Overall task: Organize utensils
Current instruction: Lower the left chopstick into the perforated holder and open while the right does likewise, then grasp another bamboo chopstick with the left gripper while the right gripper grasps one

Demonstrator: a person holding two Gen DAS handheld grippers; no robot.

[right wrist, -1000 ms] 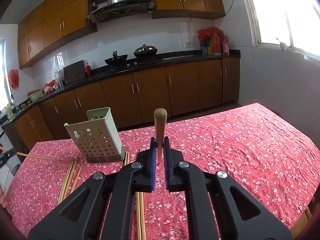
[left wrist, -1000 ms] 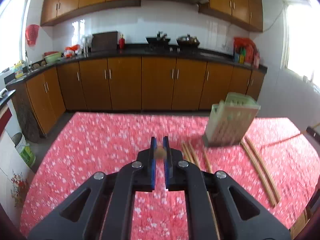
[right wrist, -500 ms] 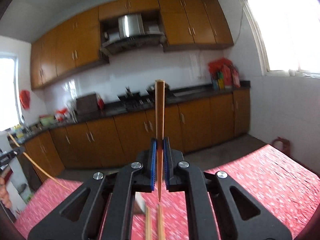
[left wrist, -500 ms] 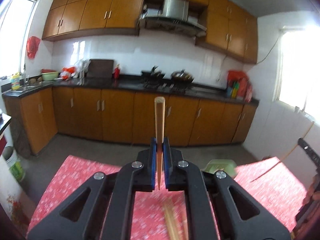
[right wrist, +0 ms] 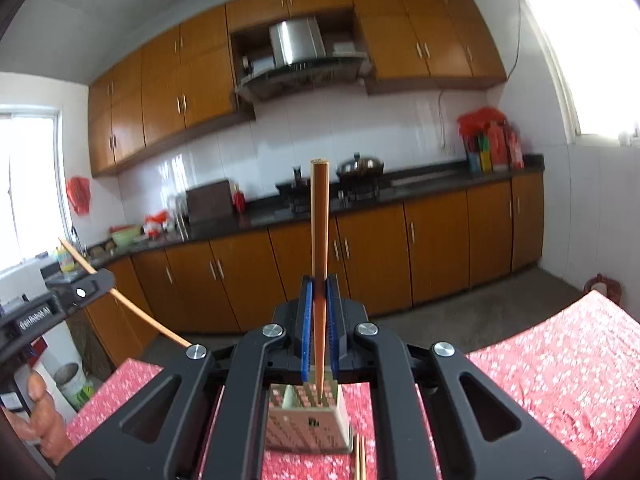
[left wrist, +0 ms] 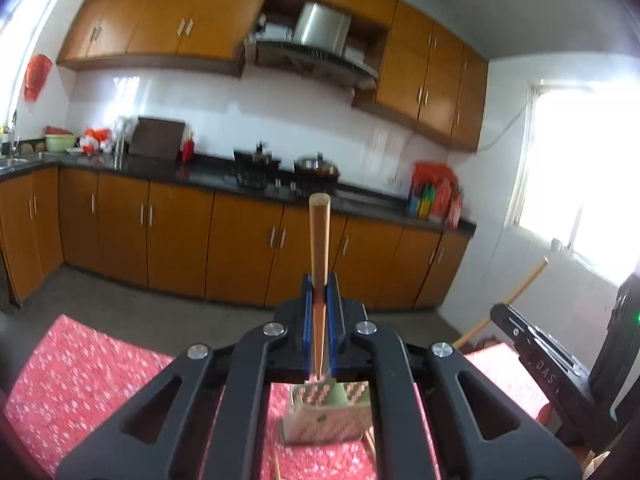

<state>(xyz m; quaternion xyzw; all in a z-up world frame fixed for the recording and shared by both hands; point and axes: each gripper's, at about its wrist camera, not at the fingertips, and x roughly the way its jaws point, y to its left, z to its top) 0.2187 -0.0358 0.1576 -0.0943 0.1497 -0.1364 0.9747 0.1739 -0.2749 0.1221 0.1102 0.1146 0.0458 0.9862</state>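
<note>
My left gripper (left wrist: 319, 292) is shut on a wooden chopstick (left wrist: 319, 240) held upright, its thin tip just above the open top of the pale green perforated utensil holder (left wrist: 326, 416) on the red floral tablecloth. My right gripper (right wrist: 319, 292) is shut on another wooden chopstick (right wrist: 319, 232), also upright, its tip over the same holder (right wrist: 308, 420). Each view shows the other gripper at its edge: the right one (left wrist: 532, 340) and the left one (right wrist: 60, 304), each with its chopstick.
Loose chopsticks (right wrist: 360, 458) lie on the red tablecloth (right wrist: 560, 380) beside the holder. Wooden kitchen cabinets (left wrist: 180, 240) and a dark counter with a stove stand beyond the table. A hand (right wrist: 40, 420) shows at the left edge.
Both grippers have lifted and tilted their chopsticks from flat to upright and moved in over the holder, which now sits directly below both tips.
</note>
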